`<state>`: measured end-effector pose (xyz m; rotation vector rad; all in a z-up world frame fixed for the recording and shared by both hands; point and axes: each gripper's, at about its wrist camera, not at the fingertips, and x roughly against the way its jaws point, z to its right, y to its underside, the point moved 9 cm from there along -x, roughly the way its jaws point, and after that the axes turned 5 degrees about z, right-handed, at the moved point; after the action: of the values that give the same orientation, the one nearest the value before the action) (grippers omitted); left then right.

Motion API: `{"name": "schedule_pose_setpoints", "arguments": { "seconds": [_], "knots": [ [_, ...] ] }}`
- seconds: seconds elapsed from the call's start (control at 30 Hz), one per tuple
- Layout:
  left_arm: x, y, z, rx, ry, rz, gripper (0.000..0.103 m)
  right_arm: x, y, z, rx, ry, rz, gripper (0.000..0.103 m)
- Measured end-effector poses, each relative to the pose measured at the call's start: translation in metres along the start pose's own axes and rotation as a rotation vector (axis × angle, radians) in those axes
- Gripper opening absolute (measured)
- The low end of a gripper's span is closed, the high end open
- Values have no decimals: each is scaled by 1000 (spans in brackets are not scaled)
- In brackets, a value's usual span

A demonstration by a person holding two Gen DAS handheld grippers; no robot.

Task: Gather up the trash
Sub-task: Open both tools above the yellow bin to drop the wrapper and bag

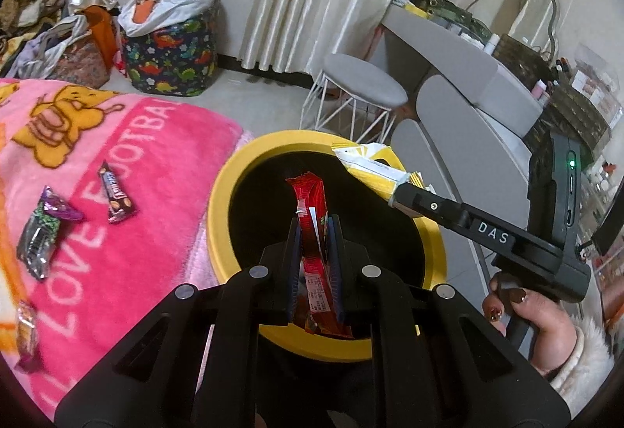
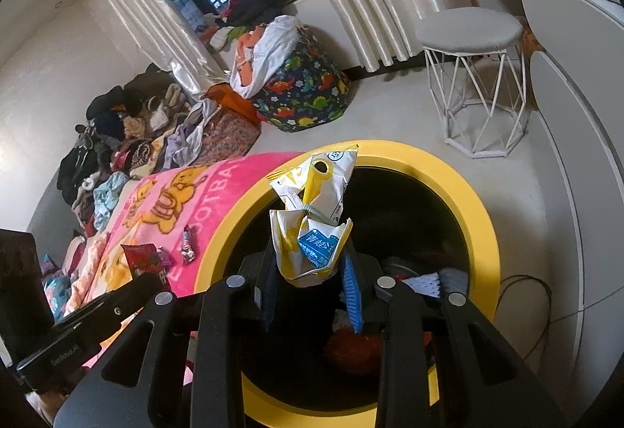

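A yellow-rimmed black bin (image 1: 222, 209) (image 2: 483, 202) stands beside a pink blanket (image 1: 163, 139) (image 2: 234, 170). My left gripper (image 1: 314, 229) is shut on a red wrapper (image 1: 310, 202) and holds it over the bin's opening. My right gripper (image 2: 308, 264), also in the left wrist view (image 1: 394, 200), is shut on a crumpled white, yellow and blue wrapper (image 2: 316, 217) (image 1: 370, 165) above the bin. Several snack wrappers lie on the blanket: a dark bar (image 1: 116, 192) (image 2: 188, 244), a purple and silver one (image 1: 43, 229), one at the left edge (image 1: 25, 330).
A grey stool on a white wire frame (image 1: 362, 85) (image 2: 475, 38) stands behind the bin. A dinosaur-print basket of clothes (image 1: 171, 53) (image 2: 304, 92) and piles of clothing (image 2: 128, 139) lie by the curtains. A grey vanity (image 1: 468, 77) with clutter is at the right. The bin holds some trash (image 2: 425, 280).
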<state>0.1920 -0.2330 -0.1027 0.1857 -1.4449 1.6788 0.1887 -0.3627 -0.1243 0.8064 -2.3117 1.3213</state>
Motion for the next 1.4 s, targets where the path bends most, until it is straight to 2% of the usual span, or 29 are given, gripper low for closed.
{"name": "schedule_pose_setpoints", "arguments": {
  "seconds": [0.4,0.53,0.6,0.67,0.73,0.77,0.83,1.03,1.4],
  "knots": [
    [-25,7,10,-10,32,-40,9,-3,4,13,16,37,-17,27],
    [-31,5,10,-6,32,-41,10,-3,3,17,8,53,-13,35],
    [-32,4,8,3,36,-37,23,-3,4,20,-7,53,-16,38],
    [-30,4,3,1,14,-27,53,-3,5,22,-13,66,-14,51],
    [-27,3,0,-1,0,-15,58,-3,4,23,-12,68,-11,52],
    [-24,2,-4,2,-12,-5,67,-3,4,22,-8,70,-11,52],
    [-18,-1,-12,10,-34,14,76,-3,3,22,-2,70,-7,54],
    [2,-11,-36,37,-89,72,83,-3,2,1,54,32,3,55],
    [40,-24,-75,76,-164,156,89,-6,3,-62,185,-69,13,59]
  ]
}}
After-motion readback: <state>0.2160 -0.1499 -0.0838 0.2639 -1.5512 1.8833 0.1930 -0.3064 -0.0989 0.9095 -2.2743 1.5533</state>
